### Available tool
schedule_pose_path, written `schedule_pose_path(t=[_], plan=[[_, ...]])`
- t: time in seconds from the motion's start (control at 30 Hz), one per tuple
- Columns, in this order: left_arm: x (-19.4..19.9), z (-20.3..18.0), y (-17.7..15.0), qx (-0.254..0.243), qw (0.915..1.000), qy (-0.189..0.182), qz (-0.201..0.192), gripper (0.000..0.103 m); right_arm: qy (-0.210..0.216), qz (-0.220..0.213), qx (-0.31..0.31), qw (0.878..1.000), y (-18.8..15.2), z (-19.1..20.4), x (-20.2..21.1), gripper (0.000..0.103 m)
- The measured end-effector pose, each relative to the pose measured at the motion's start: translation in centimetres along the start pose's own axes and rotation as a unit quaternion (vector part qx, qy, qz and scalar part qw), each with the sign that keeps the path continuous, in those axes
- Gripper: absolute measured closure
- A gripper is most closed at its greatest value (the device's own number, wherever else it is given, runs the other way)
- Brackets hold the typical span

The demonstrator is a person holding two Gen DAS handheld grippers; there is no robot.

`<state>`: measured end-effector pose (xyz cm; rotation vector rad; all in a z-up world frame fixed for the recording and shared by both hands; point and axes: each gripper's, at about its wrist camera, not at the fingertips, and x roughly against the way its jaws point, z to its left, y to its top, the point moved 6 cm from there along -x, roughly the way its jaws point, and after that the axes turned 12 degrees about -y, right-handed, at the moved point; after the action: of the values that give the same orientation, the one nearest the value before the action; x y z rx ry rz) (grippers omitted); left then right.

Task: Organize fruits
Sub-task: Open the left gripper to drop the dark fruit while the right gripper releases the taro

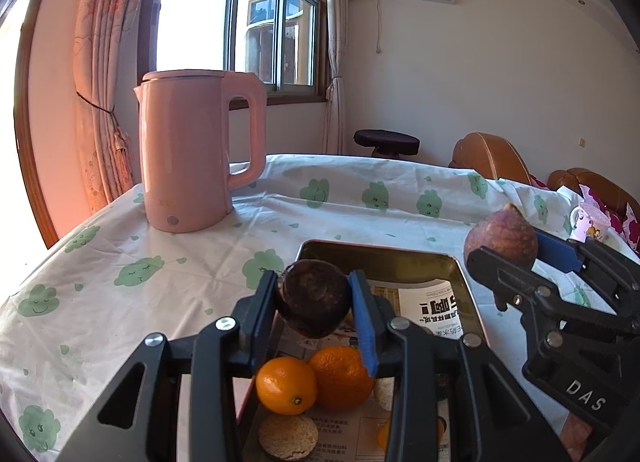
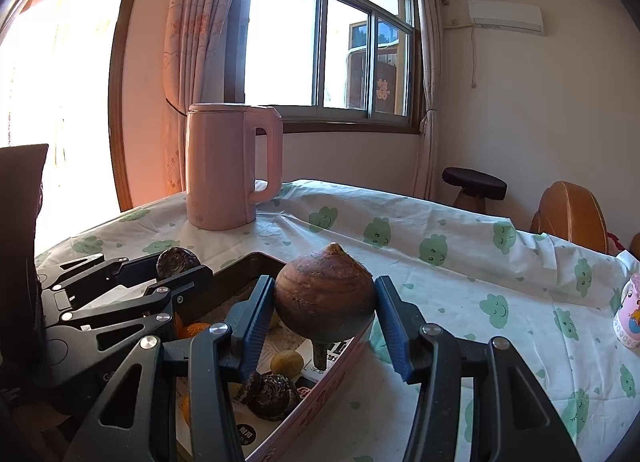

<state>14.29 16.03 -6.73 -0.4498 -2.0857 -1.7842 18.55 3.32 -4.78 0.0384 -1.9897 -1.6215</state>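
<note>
The left gripper (image 1: 316, 304) is clamped on a dark brown, rough-skinned round fruit (image 1: 314, 298), its blue pads pressing the fruit's two sides. The fruit hangs in the air above a shallow metal tray (image 1: 384, 252) that sits on the worktop (image 1: 120, 254) towards its near edge. Below the held fruit, inside the tray on printed paper, lie two oranges (image 1: 286, 384) touching each other, and a pale rough round piece (image 1: 288, 436) just in front of them.

The right gripper (image 2: 325, 302) grips a larger reddish-brown bulb-shaped fruit (image 2: 325, 294), pointed tip up, a short stub showing beneath it. This fruit is held over the tray's right rim (image 2: 320, 386). In the right wrist view, a small yellowish fruit (image 2: 286, 363) and two dark ones (image 2: 272, 392) lie in the tray beneath it.

Both grippers point forward and somewhat downward, side by side and near each other, the left one to the left of the right, each above the tray.

A pink kettle (image 1: 192, 150) stands at the far left corner of the worktop, well apart from the tray. A small pink figurine (image 2: 630, 320) stands near the right edge.
</note>
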Motion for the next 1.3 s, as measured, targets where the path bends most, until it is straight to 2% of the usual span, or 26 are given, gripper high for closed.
schedule_pose_path(t=[0.57,0.93,1.17,1.3], plan=[[-1.4,1.3,-0.5,0.008,0.9996,0.003,0.026,0.065,0.013,0.057,0.001,0.998,-1.6,1.7,-3.8,0.05],[-1.8,1.3,-0.6,0.006,0.9993,0.007,0.036,0.064,0.017,0.072,0.006,0.997,-1.8,1.9,-4.1,0.05],[-1.6,2.0,-0.6,0.017,0.9992,0.017,0.031,0.044,0.013,0.068,0.014,0.998,-1.7,2.3,-4.0,0.049],[-0.9,2.2,-0.4,0.021,0.9994,0.025,0.013,0.032,0.002,0.059,-0.003,0.998,-1.6,1.5,-3.7,0.038]])
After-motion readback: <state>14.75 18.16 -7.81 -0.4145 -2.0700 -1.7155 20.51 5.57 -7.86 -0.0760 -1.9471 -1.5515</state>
